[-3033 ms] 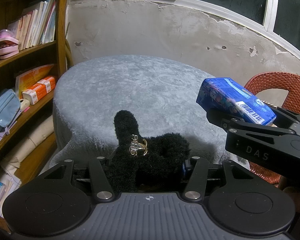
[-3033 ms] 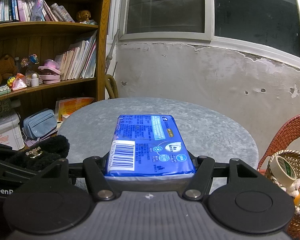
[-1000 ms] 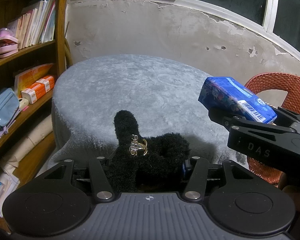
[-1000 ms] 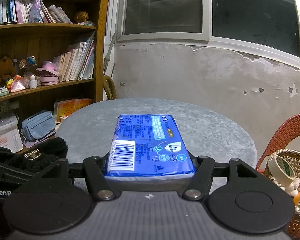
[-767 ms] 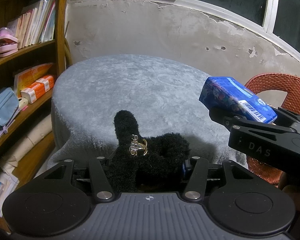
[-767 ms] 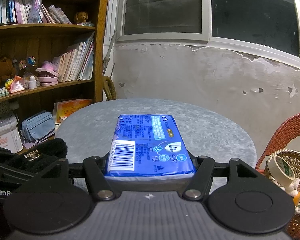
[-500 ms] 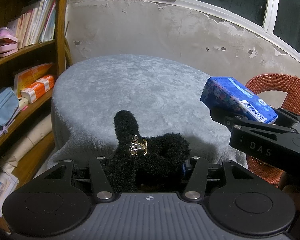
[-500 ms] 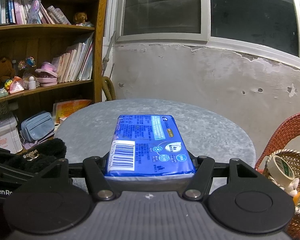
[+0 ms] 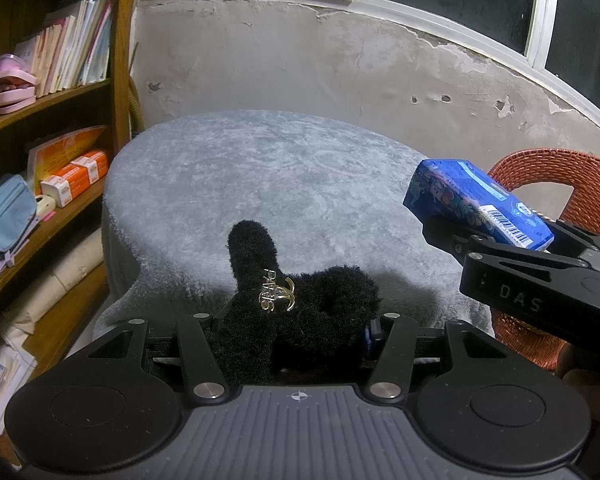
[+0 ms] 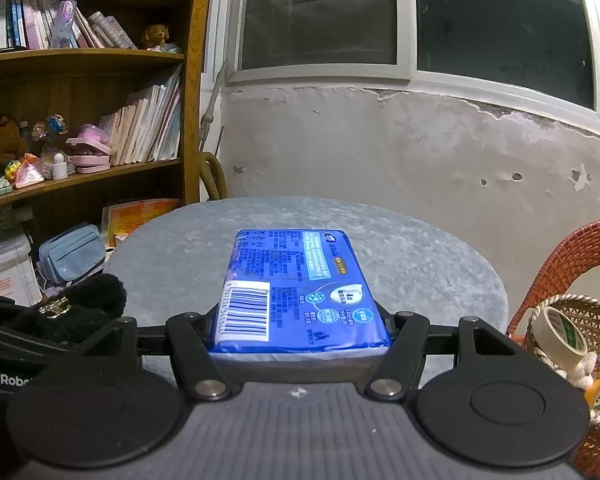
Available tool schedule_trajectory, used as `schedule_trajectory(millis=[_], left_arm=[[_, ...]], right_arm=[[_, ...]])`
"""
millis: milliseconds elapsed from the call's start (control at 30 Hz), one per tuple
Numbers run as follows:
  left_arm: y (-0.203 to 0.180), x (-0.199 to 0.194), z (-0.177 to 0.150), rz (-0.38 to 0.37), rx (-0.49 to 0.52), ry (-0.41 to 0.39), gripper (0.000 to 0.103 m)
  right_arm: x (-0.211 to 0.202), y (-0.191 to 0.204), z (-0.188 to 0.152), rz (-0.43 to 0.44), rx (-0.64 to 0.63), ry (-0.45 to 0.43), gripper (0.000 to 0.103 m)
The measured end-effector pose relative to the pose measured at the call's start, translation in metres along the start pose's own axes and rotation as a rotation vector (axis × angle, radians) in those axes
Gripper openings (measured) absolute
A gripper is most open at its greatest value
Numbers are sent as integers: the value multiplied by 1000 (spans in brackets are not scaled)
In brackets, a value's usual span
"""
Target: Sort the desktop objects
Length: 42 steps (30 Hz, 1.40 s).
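Note:
A black fuzzy hair accessory (image 9: 300,312) with a gold PARIS emblem sits between the jaws of my left gripper (image 9: 296,324), which is shut on it above the near edge of the round grey table (image 9: 260,184). The fingertips are hidden behind the fur. A blue tissue pack (image 10: 296,288) with a barcode lies flat in my right gripper (image 10: 300,332), which is shut on it. In the left wrist view the right gripper (image 9: 540,280) hovers at the right, holding the blue pack (image 9: 460,196) over the table's right rim. The fuzzy accessory (image 10: 84,300) shows at the right wrist view's lower left.
A wooden bookshelf (image 10: 80,60) with books, a blue pouch (image 10: 72,256) and toys stands at the left. At the right, a red wicker chair (image 9: 552,172) holds a woven basket (image 10: 596,316) containing a tape roll (image 10: 560,332). A peeling wall and a window lie behind the table.

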<state>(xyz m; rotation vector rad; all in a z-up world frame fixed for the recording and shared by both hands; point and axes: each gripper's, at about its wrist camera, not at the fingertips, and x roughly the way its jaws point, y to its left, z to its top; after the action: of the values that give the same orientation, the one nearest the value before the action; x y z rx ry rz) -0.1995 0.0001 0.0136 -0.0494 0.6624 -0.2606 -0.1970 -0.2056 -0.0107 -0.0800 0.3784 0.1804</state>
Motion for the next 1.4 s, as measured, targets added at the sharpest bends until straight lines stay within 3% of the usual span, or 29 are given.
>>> schedule_trajectory(millis=[1400], left_arm=[[-4,0,0,-2,3,-8,60]], right_arm=[[6,2,-5,-20,15,11,61]])
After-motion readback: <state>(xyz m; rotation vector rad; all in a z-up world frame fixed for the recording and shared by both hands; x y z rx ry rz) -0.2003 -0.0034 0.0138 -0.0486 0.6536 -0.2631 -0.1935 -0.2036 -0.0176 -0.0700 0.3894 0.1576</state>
